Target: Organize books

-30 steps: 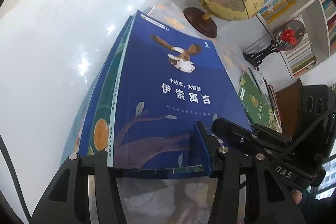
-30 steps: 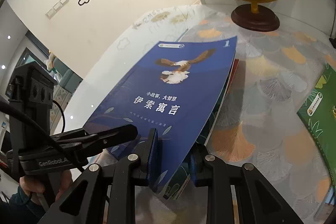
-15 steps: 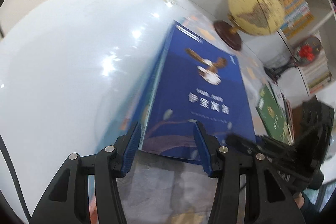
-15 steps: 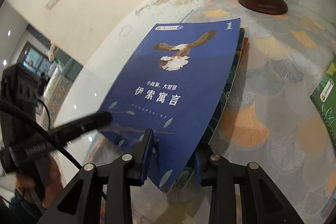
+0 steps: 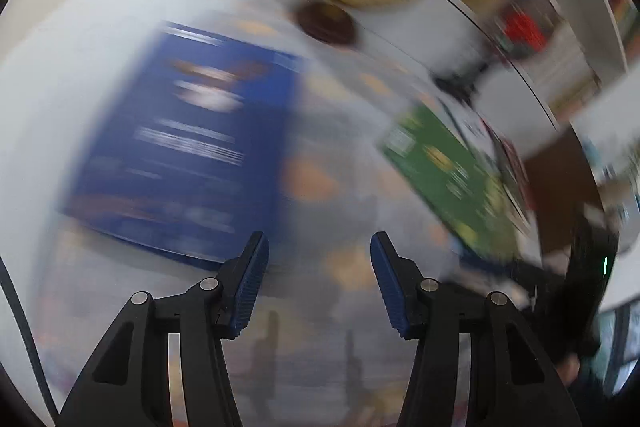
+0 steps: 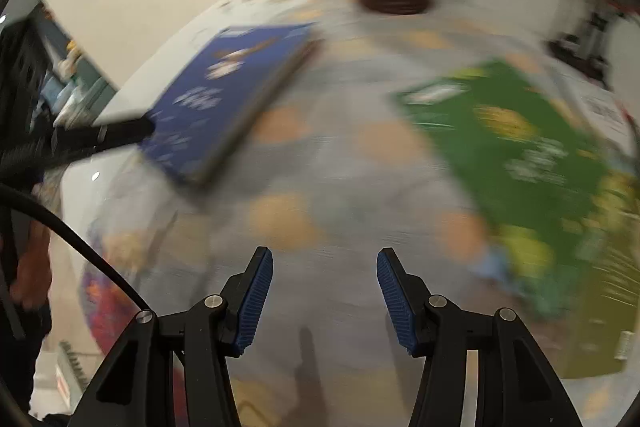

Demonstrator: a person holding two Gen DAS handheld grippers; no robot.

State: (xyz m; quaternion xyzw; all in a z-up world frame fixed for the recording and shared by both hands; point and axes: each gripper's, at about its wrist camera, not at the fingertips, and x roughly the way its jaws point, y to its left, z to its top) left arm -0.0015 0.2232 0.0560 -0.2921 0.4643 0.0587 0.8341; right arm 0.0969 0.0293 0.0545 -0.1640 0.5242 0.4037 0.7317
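Grippers: I am seeing my left gripper released with nothing between its fingers; my right gripper has just been opening and is holding nothing.
Books: the blue book is lying on its pile at left, the green book flat at right.
Risk: I am judging that a rushed grab could be skidding the glossy green cover across the patterned tablecloth or creasing it.
Surfaces: the covers are looking thin, flat and slick.

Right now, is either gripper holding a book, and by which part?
Nothing is held. Left gripper and right gripper are open and empty; the blue book lies on the table.
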